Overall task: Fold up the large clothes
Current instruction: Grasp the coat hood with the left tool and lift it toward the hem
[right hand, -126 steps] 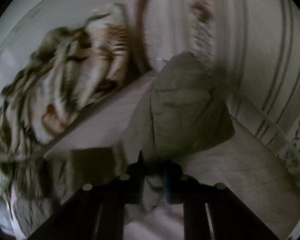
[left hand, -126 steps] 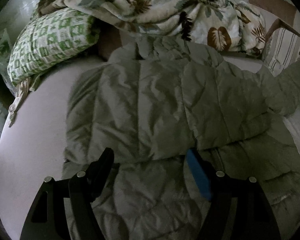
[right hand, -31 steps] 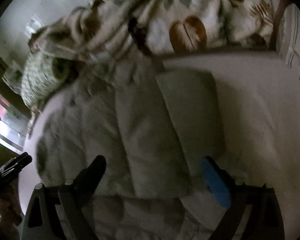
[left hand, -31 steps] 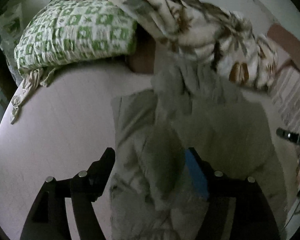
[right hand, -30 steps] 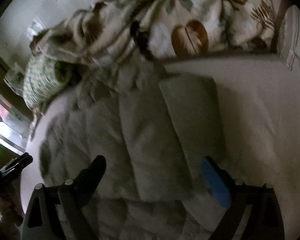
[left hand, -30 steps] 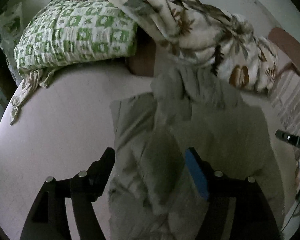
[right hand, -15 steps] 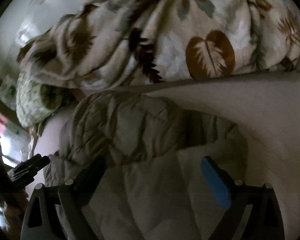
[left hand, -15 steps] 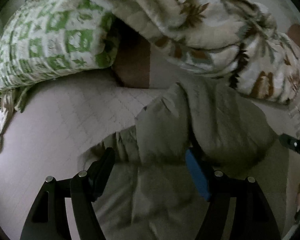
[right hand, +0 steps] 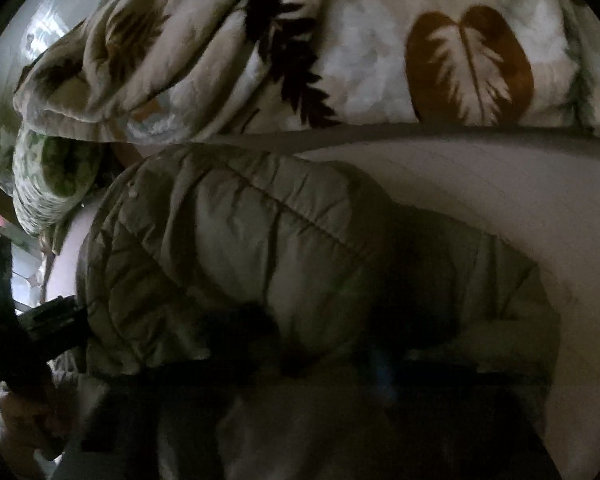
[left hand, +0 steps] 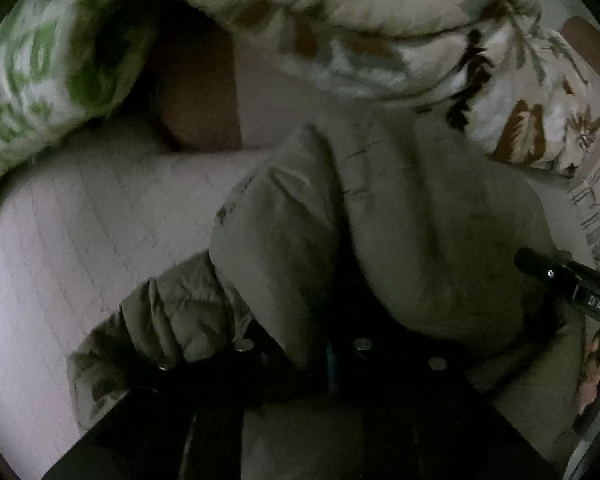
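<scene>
An olive-grey quilted puffer jacket (left hand: 420, 224) lies bunched on the pale bed sheet (left hand: 80, 216), its top end puffed up towards me. My left gripper (left hand: 324, 356) is shut on a fold of the jacket, fingers close together in shadow. In the right wrist view the jacket (right hand: 240, 240) fills the middle. My right gripper (right hand: 340, 356) is buried in dark folds at the jacket's near edge and looks shut on it. The right gripper also shows at the right edge of the left wrist view (left hand: 572, 284), and the left one at the left edge of the right wrist view (right hand: 48, 320).
A leaf-print blanket (left hand: 380, 28) is heaped along the head of the bed, also in the right wrist view (right hand: 340, 48). A green-and-white pillow (left hand: 32, 72) lies at the far left. A striped cushion (left hand: 596, 200) sits at the right edge.
Both grippers have gone from open over the jacket to shut on its upper part. The jacket's top end has bunched up and both cameras have moved closer to it.
</scene>
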A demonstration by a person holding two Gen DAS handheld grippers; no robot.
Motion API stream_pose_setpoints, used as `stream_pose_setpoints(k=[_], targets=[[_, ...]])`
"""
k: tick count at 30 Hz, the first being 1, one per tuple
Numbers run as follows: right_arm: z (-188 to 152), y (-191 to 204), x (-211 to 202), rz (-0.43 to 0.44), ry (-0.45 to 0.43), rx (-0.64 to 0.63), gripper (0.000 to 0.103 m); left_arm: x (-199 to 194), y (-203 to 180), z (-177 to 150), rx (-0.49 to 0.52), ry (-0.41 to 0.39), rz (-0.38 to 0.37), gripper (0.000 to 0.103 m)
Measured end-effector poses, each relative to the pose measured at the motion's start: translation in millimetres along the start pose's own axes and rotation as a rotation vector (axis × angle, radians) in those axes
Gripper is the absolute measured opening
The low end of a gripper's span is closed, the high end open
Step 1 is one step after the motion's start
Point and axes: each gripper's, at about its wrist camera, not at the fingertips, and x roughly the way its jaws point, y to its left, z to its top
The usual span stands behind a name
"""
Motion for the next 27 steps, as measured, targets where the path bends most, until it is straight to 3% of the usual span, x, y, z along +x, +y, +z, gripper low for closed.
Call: stream_pose_setpoints(k=[3,11,17,22,27], targets=[[9.0,7.4,-16.7,0.016,-0.051,-0.013,0.022,-19.4,-2.4,10.0,-0.001,-0.064,-0.016,0.014],[48.7,17.8,-67.2,0.123,-0.187,0.052,0.022,-60.3,19.6,40.4,-0.138,-0.163,-0.138,0.014],[70.3,14.8,-101.2,0.242,-0.248,0.142,0.022,-93.1,31.2,58.0,-0.240,-0.185,-0.270,0.014],[51.3,9.4,-126.9,0.293,-0.272,0.151,0.021,-120.7,26.0,39.3,-0.166,-0.176,-0.301,0.014],[9.9,7.4,-154.4,0.315,-0.270,0.128,0.021,-148.7,22.3,-4.7,-0.106,-0.181,-0.325,0.014]])
